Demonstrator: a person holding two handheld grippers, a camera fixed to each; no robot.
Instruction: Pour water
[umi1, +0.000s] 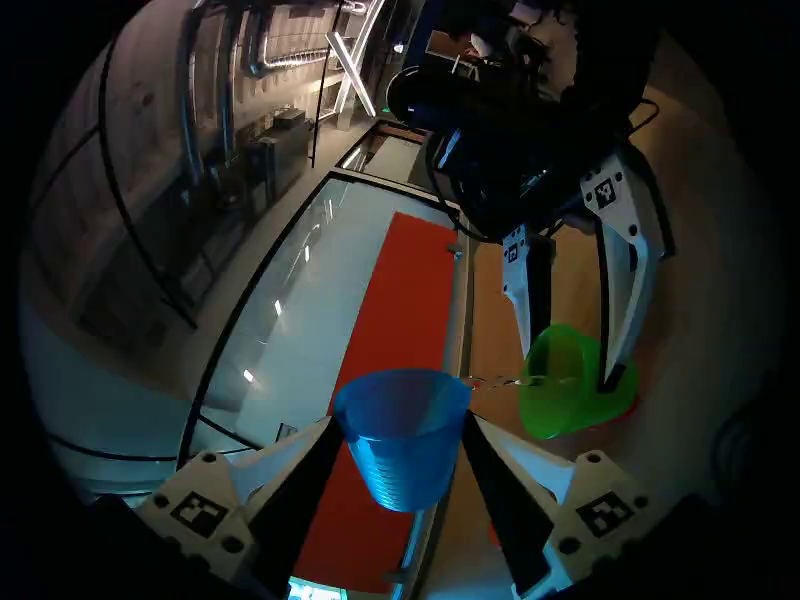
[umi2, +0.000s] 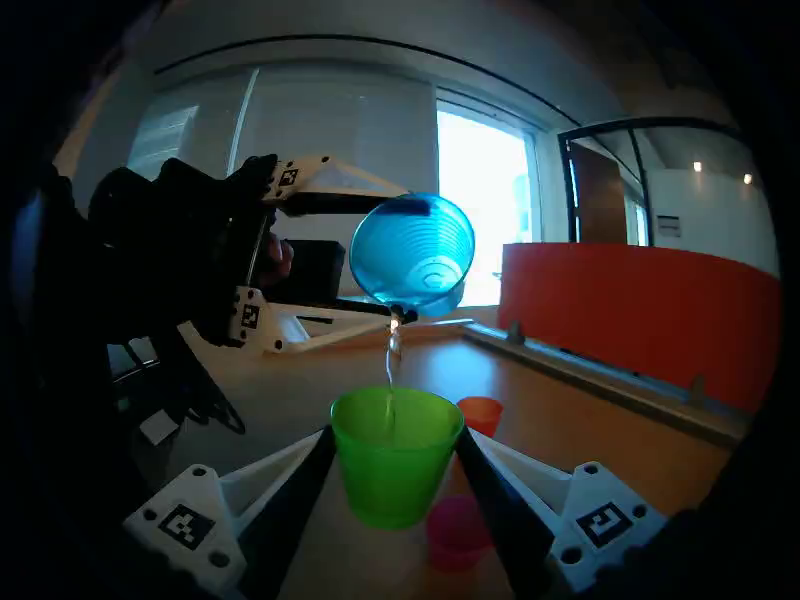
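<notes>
The left gripper (umi1: 402, 425) is clamped on a blue cup (umi1: 403, 452), which is tipped over above the worktop (umi2: 600, 410). A thin stream of water (umi2: 389, 370) falls from the cup's rim into a green cup (umi2: 392, 462). The right gripper (umi2: 394, 435) holds the green cup mouth up, both fingers pressing its sides. Beneath it, an orange cup (umi2: 482, 412) and a pink cup (umi2: 458, 530) sit on the worktop, away from its edge.

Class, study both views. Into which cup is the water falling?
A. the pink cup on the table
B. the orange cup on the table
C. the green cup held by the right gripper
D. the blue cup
C: in the right gripper view a thin stream of water drops from the tipped blue cup straight into the green cup held by the right gripper.
</notes>
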